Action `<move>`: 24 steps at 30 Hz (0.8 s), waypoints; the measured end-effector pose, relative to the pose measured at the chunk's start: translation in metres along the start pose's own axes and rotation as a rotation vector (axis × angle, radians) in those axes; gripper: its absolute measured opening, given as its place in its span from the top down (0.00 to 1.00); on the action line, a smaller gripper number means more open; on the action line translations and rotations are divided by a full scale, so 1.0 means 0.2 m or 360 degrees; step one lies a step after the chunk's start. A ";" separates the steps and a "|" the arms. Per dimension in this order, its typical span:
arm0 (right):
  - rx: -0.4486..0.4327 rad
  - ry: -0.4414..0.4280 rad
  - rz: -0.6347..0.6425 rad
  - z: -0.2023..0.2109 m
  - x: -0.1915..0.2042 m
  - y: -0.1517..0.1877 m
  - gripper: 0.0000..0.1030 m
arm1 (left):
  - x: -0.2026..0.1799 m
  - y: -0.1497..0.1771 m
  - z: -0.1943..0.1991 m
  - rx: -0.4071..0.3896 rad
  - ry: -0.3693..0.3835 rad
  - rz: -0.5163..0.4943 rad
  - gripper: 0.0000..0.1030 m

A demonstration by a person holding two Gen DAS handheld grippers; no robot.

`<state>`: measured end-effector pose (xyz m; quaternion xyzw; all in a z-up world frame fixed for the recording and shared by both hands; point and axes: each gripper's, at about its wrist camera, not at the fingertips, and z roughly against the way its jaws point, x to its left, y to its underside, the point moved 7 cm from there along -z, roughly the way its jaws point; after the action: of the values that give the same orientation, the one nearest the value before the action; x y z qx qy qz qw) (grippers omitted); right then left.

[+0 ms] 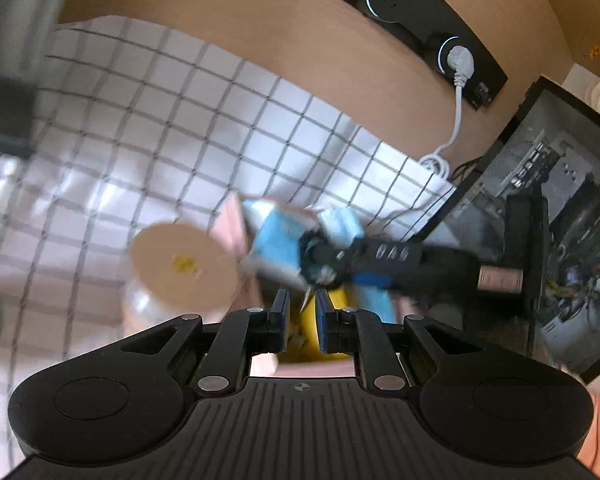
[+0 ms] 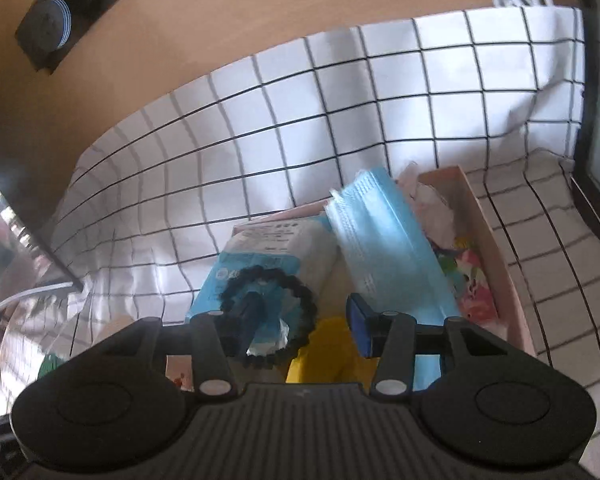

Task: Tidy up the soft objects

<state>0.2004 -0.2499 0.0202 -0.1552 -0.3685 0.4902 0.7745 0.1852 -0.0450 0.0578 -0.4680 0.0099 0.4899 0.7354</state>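
Observation:
A pink box point(image 2: 496, 248) on the checked cloth holds soft things: a stack of blue face masks point(image 2: 384, 240), a blue-and-white tissue pack point(image 2: 268, 256), a yellow cloth point(image 2: 332, 352) and patterned fabric point(image 2: 468, 280). My right gripper point(image 2: 304, 320) is open above the box; a black beaded hair tie point(image 2: 296, 296) hangs around its left finger point(image 2: 248, 312). In the left wrist view my left gripper point(image 1: 302, 312) has its jaws narrowly apart over the yellow cloth point(image 1: 312, 324), and the right gripper point(image 1: 364, 260) with the hair tie point(image 1: 312, 256) shows ahead, blurred.
A jar with a tan round lid point(image 1: 184, 264) stands left of the box. A checked cloth point(image 2: 300, 120) covers the wooden table. A dark framed panel point(image 1: 560, 216) stands at the right, a black power strip point(image 1: 440, 28) with a white plug at the back.

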 end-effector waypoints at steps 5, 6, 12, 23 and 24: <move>-0.0090 -0.0062 0.0095 0.09 -0.06 0.04 0.55 | 0.01 0.22 0.10 -0.0128 -0.0286 0.0003 0.85; -0.0119 -0.0046 0.0130 0.12 -0.06 0.05 0.55 | 0.00 0.28 0.10 -0.0150 -0.0324 0.0040 0.85; -0.0296 -0.0028 0.0416 0.39 -0.03 0.08 0.49 | -0.05 0.52 0.12 -0.0272 -0.0569 0.0093 0.85; -0.0171 -0.0164 0.0800 0.60 -0.01 0.54 0.44 | -0.21 0.83 0.19 -0.0236 -0.0815 0.0093 0.85; -0.0143 -0.0158 0.0863 0.59 -0.01 0.60 0.44 | -0.21 0.86 0.19 -0.0221 -0.0835 0.0093 0.85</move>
<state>0.0374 -0.2098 0.0265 -0.2583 -0.3724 0.6698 0.5882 0.0216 -0.0348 -0.0172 -0.3740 -0.2010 0.6149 0.6646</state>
